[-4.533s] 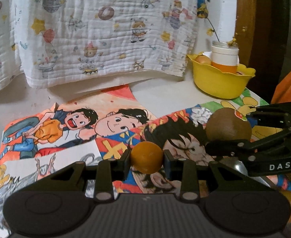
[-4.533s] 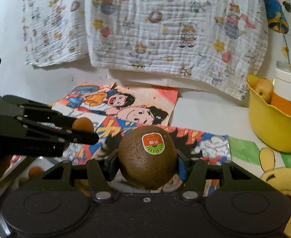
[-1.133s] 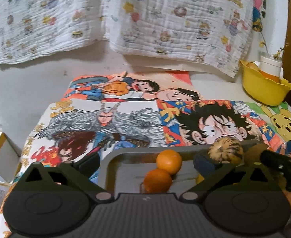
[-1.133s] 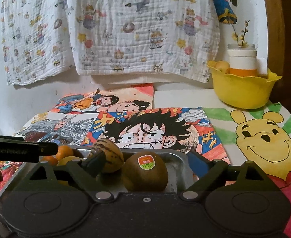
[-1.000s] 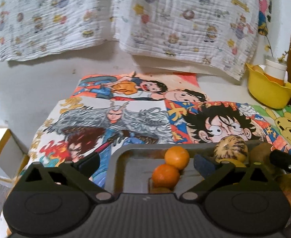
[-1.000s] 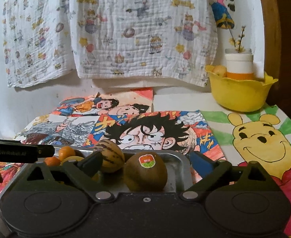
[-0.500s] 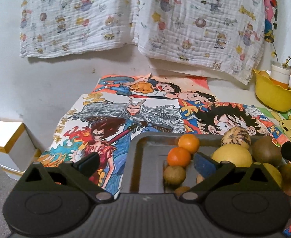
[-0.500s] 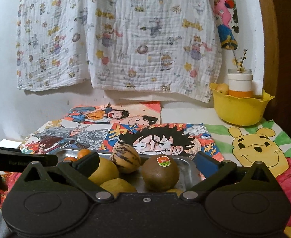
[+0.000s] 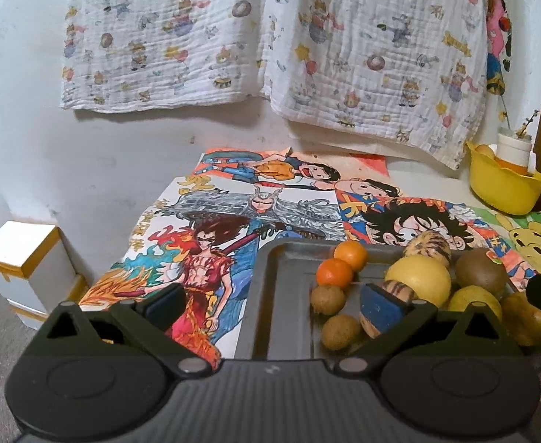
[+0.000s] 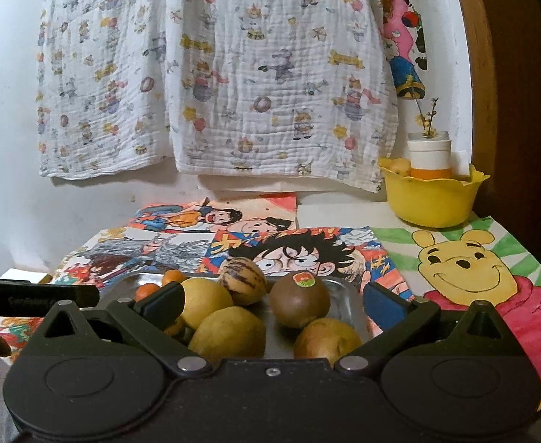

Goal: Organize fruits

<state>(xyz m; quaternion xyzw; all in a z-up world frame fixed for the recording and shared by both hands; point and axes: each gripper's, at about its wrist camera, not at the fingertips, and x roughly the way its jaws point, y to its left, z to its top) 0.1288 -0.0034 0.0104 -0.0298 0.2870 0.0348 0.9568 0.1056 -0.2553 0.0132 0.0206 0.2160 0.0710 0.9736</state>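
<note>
Metal tray [image 9: 270, 295] on the drawings: oranges [image 9: 335, 272], kiwi [image 10: 300, 304], striped melon [image 10: 241, 285], yellow fruits grouped together as sorted; left gripper [image 9: 270, 301] and right gripper [image 10: 272, 297] both spread, empty, above it.

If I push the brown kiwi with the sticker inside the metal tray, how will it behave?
The brown kiwi with the sticker is egg-shaped, so it would probably roll or wobble. The metal tray looks smooth, so it may slide easily. The striped round fruit beside it would likely stop it or get bumped.
</note>
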